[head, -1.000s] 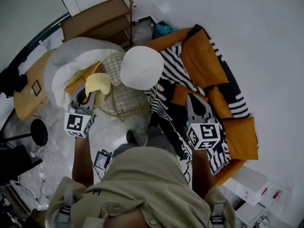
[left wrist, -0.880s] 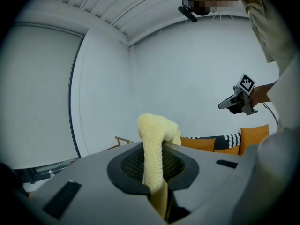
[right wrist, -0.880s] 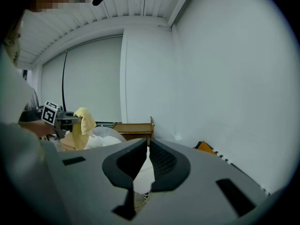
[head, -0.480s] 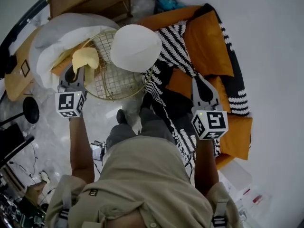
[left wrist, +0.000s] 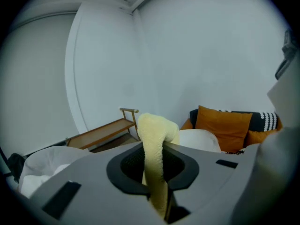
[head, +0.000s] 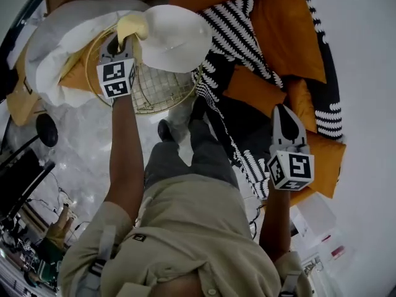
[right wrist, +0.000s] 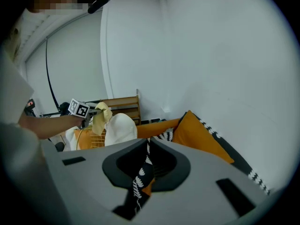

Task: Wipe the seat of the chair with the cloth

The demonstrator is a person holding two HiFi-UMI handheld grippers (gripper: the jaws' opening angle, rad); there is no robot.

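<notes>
A gold wire chair [head: 154, 91] stands ahead of me with a round white cushion [head: 179, 39] resting on it. My left gripper [head: 122, 43] reaches over the chair's far rim, just left of the cushion, shut on a pale yellow cloth [head: 133, 25]. In the left gripper view the cloth [left wrist: 154, 130] rises from between the jaws and folds over, with the white cushion [left wrist: 199, 139] behind it. My right gripper [head: 281, 111] hangs over the sofa at the right, jaws together and nothing in them. The right gripper view shows the cloth [right wrist: 101, 116] beside the cushion [right wrist: 121, 128].
An orange sofa [head: 288, 30] with a black-and-white patterned blanket [head: 235, 30] fills the right side. White bedding [head: 55, 54] lies piled left of the chair. A wooden rack [left wrist: 101, 132] stands by the far wall. A black stool [head: 46, 129] is at the left; my legs [head: 179, 159] stand before the chair.
My left gripper has carried the yellow cloth forward, from the chair's left side to the rim by the white cushion. The right gripper has drifted back and to the right.
</notes>
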